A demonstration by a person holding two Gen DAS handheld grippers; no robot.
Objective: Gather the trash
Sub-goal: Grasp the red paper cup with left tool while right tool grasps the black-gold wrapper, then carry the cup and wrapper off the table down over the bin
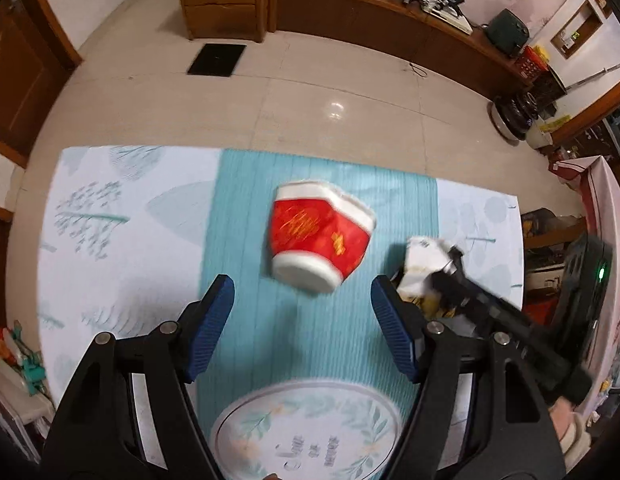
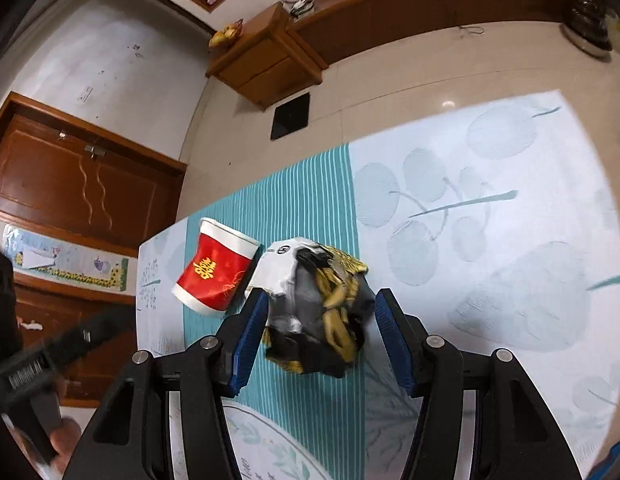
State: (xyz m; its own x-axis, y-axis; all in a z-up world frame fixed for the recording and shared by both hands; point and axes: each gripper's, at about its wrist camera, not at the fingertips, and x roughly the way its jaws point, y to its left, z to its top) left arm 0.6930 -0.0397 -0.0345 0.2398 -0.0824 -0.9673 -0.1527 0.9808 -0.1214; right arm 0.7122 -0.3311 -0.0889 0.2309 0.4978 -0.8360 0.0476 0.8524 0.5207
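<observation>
A red paper cup (image 1: pixel 322 236) with white rims and gold print lies on its side on the teal striped runner (image 1: pixel 310 344). My left gripper (image 1: pixel 302 284) hangs open just short of the cup's base, nothing between its blue pads. To the cup's right lies a crumpled black, gold and white wrapper (image 2: pixel 314 312). My right gripper (image 2: pixel 322 294) is open and straddles it, one pad on each side; I see no squeeze. In the right wrist view the cup (image 2: pixel 216 268) lies left of the wrapper.
A round floral plate (image 1: pixel 306 420) sits at the table's near edge behind both grippers. The white leaf-print cloth (image 2: pixel 490 240) stretches to the right. Beyond the table's far edge are tiled floor, a black mat (image 1: pixel 217 59) and wooden cabinets (image 1: pixel 222 0).
</observation>
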